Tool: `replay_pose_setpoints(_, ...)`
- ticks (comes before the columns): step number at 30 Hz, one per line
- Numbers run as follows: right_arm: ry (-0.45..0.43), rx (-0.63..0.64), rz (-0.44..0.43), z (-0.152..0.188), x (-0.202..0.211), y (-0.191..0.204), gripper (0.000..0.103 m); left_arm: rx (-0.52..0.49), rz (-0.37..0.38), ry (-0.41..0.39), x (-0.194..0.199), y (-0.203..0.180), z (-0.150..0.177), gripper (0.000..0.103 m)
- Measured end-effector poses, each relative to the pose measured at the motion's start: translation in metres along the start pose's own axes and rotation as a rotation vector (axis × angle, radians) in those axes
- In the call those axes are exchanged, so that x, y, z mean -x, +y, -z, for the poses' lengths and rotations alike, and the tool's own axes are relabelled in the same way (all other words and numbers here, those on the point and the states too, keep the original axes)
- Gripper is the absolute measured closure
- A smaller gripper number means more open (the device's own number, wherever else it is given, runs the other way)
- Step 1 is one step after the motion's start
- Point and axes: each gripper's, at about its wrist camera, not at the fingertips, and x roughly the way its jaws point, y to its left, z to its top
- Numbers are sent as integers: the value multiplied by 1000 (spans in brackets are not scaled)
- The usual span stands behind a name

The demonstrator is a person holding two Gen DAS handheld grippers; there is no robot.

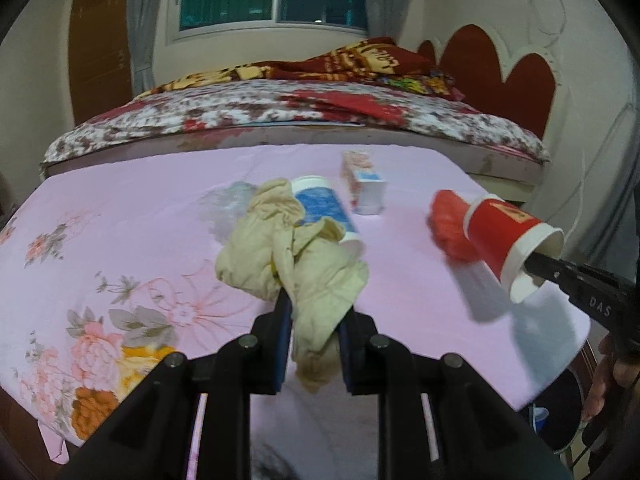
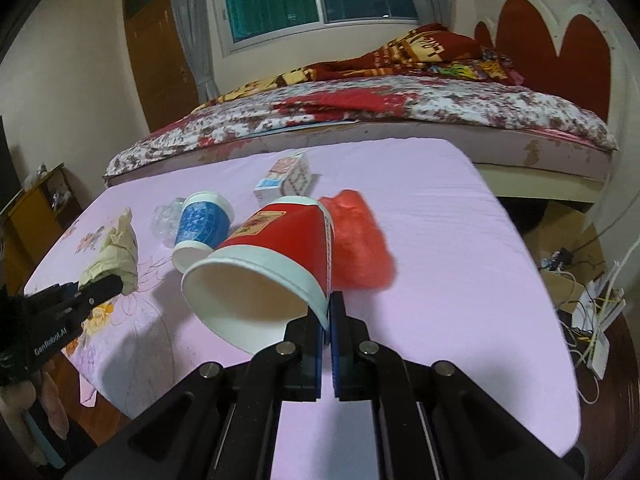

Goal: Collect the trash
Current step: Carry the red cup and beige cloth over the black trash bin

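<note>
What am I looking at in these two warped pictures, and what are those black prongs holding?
Each picture comes from a fisheye camera on a hand-held gripper, looking along its fingers. In the left view, the left gripper is shut on a crumpled beige cloth. In the right view, the right gripper pinches the rim of a red paper cup. On the pink tablecloth remain a blue paper cup, a small carton, clear plastic wrap and a red plastic bag.
</note>
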Motion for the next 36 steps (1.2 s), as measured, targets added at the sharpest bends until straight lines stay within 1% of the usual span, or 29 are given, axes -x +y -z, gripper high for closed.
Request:
replay_pose_setpoints(6, -17, -26, 38, 7, 28, -22, 99, -49, 47, -5, 6, -34, 1, 81)
replay_pose_setpoints(17, -37, -90, 131, 31, 77, -77, 99, -146, 126, -14, 16, -97, 6, 81)
replay_pose_setpoints(23, -38, -129, 172, 47, 98, -105, 99, -186, 167, -9, 18, -126, 13, 81)
replay_pose_setpoints(32, -41, -171, 224, 65, 126, -136, 99, -252, 238, 3, 22, -173, 23, 81)
replay_pose_setpoints(36, -40, -195, 250, 79, 139, -150, 99, -286, 274, 11, 24, -195, 29, 81)
